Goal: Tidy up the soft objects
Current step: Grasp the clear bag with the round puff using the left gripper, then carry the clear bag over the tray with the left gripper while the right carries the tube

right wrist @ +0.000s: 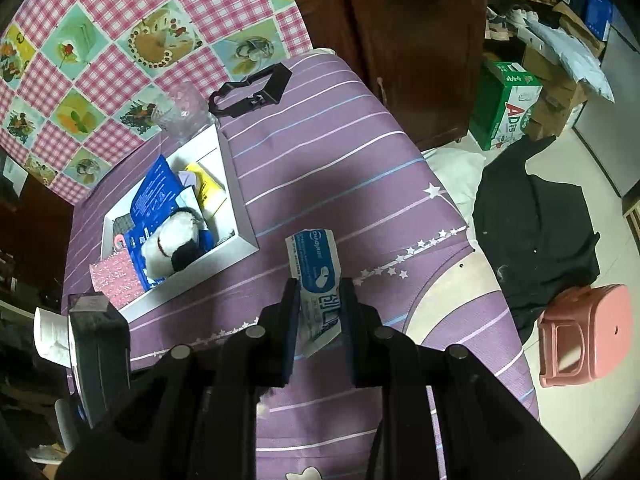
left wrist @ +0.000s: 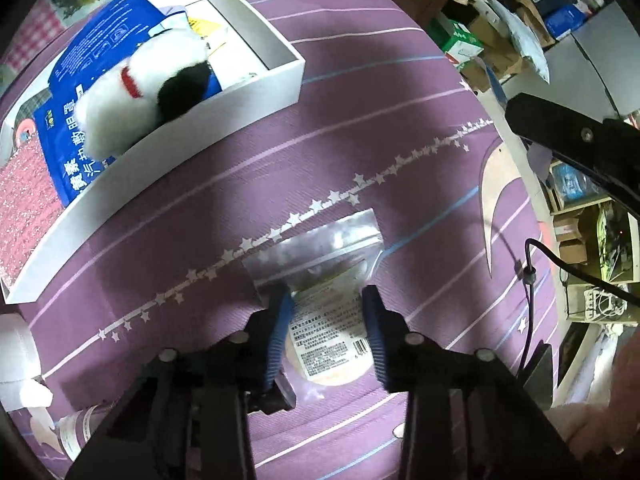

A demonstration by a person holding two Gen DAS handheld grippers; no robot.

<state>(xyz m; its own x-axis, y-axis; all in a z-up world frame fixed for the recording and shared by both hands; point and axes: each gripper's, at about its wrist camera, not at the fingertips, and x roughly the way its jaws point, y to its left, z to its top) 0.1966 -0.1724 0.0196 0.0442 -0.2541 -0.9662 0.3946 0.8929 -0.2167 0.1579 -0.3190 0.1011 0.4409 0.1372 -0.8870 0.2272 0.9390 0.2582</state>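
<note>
R claw (right wrist: 320,300) grips a blue-white packet (right wrist: 318,276) above the worktop (right wrist: 360,168), L claw (left wrist: 326,320) wide over a clear pouch (left wrist: 328,280) w/o closing: carry packet to the box (right wrist: 240,236) beside the plush (right wrist: 172,248), release low.

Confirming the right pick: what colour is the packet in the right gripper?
The packet is blue and white; right wrist view.

A pink plastic stool (right wrist: 584,334) stood on the floor by a black cloth (right wrist: 536,220). A green cardboard box (right wrist: 505,106) sat near a brown wooden cabinet (right wrist: 416,40). A pink checked cloth (right wrist: 120,40) lay behind.
</note>
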